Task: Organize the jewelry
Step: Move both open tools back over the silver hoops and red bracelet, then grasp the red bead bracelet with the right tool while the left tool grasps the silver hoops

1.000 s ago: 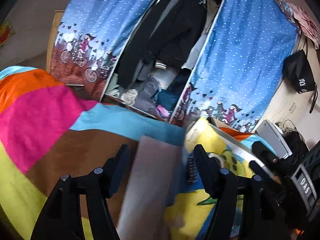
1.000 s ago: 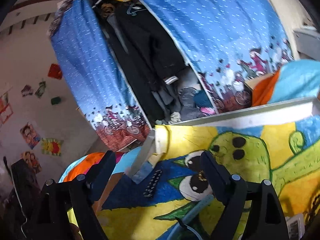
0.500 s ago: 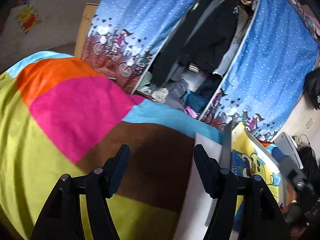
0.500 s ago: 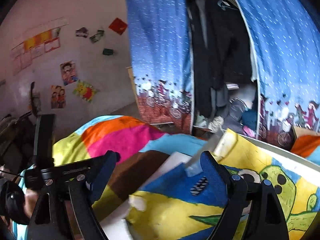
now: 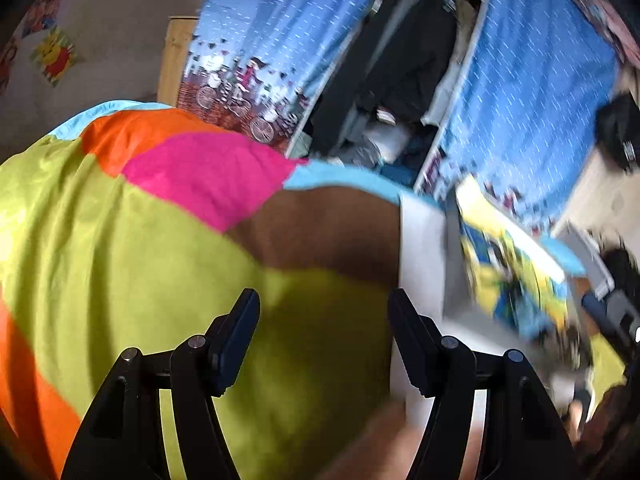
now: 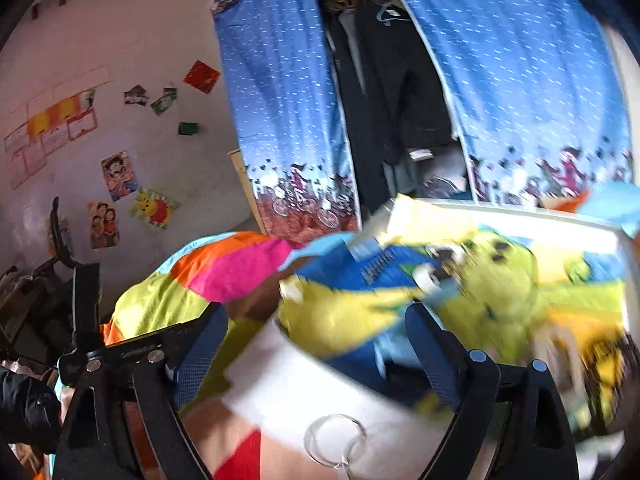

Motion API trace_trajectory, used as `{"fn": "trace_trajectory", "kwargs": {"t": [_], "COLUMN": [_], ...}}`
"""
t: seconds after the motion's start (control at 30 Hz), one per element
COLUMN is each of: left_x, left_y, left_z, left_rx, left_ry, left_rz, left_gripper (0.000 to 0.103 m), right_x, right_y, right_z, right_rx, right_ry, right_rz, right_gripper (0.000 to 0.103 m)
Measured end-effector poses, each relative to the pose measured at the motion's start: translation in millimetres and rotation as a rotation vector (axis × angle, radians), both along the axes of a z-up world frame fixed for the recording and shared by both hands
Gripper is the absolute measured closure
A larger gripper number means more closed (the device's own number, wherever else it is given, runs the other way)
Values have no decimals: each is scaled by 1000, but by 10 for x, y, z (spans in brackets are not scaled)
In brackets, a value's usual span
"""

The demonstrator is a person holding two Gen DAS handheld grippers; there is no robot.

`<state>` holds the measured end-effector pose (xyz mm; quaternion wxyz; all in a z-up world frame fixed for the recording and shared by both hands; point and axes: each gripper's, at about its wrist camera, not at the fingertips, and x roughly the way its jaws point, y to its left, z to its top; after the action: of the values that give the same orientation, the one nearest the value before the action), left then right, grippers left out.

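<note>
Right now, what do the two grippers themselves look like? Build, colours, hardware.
Both match. The left gripper has glossy black angular frames, silver round screw heads on the linkages and dark navy flat finger pads. The right gripper is alike, its pads finely textured. No cables visible. A black sleeve shows at the right view's edge.

Motion blur and frame cut-offs

The cartoon-print tray (image 6: 500, 280) smears; items on it are unreadable. Clear rings (image 6: 334, 440) run off the right wrist view's bottom edge. A blurred skin-toned shape (image 5: 384, 440) is unidentifiable.
</note>
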<state>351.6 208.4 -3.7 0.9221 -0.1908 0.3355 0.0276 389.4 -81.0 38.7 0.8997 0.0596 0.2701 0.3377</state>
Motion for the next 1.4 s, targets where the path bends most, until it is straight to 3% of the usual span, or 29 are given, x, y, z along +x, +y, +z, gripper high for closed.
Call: {"fn": "trace_trajectory", "kwargs": {"t": [0.47, 0.6, 0.8, 1.1, 1.4], "left_x": [-1286, -1658, -2127, -2470, -2430], "left_y": [-882, -1074, -1325, -1498, -1479], "left_z": [-161, -177, -279, -588, -745], "left_rx": [65, 74, 132, 166, 226], "left_ry": [16, 2, 11, 60, 157], "left_rz": [-216, -258, -325, -355, -404], "left_gripper": [43, 27, 25, 25, 25], "right_x": [-1381, -1794, -2347, -2847, -2834], "right_y": [-682, -807, -896, -917, -902], "right_z": [-384, -485, -582, -894, -1128], "right_rx": [-49, -65, -127, -240, -283], "right_ry": [79, 93, 103, 194, 274], "right_rz": [-124, -158, -193, -200, -210], "right_gripper": [9, 5, 4, 4, 4]}}
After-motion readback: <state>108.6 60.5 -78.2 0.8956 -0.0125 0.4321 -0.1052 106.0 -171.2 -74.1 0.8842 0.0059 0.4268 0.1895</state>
